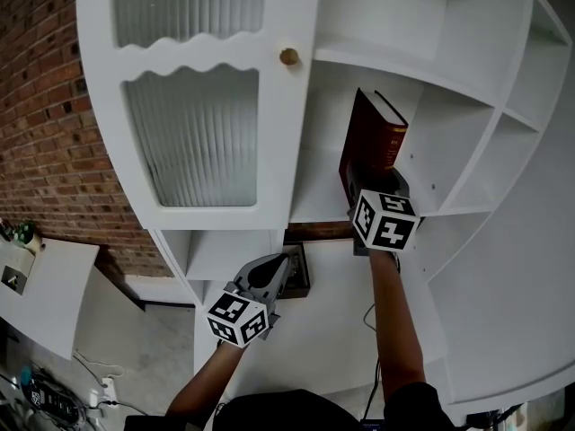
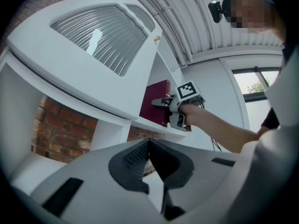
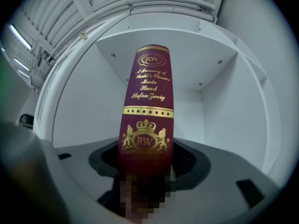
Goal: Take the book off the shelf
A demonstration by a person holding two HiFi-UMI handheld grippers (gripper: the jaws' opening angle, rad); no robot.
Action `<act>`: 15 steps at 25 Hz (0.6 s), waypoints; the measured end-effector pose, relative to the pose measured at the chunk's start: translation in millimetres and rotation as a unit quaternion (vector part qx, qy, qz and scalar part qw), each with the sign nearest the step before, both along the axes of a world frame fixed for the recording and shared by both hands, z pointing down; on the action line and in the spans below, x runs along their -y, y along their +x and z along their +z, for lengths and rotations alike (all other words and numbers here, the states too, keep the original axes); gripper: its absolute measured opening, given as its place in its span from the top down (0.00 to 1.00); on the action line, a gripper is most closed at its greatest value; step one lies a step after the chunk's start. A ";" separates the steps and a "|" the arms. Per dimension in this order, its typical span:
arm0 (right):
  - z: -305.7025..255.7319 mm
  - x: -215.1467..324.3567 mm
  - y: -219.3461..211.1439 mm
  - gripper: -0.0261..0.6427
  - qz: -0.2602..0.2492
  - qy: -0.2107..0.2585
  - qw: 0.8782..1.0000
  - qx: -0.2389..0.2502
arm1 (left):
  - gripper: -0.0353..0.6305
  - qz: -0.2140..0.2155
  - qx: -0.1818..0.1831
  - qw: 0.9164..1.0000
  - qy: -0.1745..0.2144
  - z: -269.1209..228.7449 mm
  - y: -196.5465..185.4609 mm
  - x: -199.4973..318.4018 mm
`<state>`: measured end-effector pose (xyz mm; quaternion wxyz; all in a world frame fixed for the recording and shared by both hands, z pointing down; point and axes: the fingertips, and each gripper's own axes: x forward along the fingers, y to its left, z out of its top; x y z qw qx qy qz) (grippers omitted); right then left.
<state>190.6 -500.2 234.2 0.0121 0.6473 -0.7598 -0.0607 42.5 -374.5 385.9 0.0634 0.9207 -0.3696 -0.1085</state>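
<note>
A dark red book (image 1: 373,142) with gold lettering on its spine (image 3: 148,106) stands upright in an open compartment of the white shelf unit (image 1: 467,97). My right gripper (image 1: 373,192) is shut on the lower end of the spine, one jaw on each cover (image 3: 147,164). In the left gripper view the book (image 2: 156,101) and the right gripper (image 2: 172,104) show at the shelf's front edge. My left gripper (image 1: 286,266) hangs lower and to the left, below that shelf, shut with nothing between its pads (image 2: 148,146).
A cabinet door with ribbed glass (image 1: 193,133) and a brass knob (image 1: 288,57) stands left of the book's compartment. Behind the unit is a brick wall (image 1: 45,106). A white board (image 1: 45,285) and cables (image 1: 54,402) lie at the lower left.
</note>
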 end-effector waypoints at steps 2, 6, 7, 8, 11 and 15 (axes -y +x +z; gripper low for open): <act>-0.2 0.5 0.5 0.57 0.003 0.000 1.000 -0.002 | 0.94 -0.002 -0.001 1.000 0.003 -2.0 -1.5 -0.1; 0.3 -2.8 2.6 0.58 0.004 -0.002 1.000 0.000 | 0.94 -0.001 -0.002 1.000 0.003 -2.6 -1.1 -1.6; 0.3 -4.3 2.9 0.59 0.003 -0.002 1.000 0.001 | 0.94 0.000 -0.001 1.000 0.002 -2.1 -0.6 -2.1; 0.0 -5.8 2.9 0.59 0.003 -0.001 1.000 0.001 | 0.94 0.000 -0.001 1.000 0.002 -1.7 -0.2 -2.6; -1.0 -11.4 2.8 0.60 0.002 0.004 1.000 0.001 | 0.94 0.003 -0.001 1.000 0.001 -1.6 0.8 -4.0; -0.9 -22.8 1.6 0.61 -0.001 0.008 1.000 0.003 | 0.94 0.009 0.000 1.000 0.000 -1.5 1.9 -7.0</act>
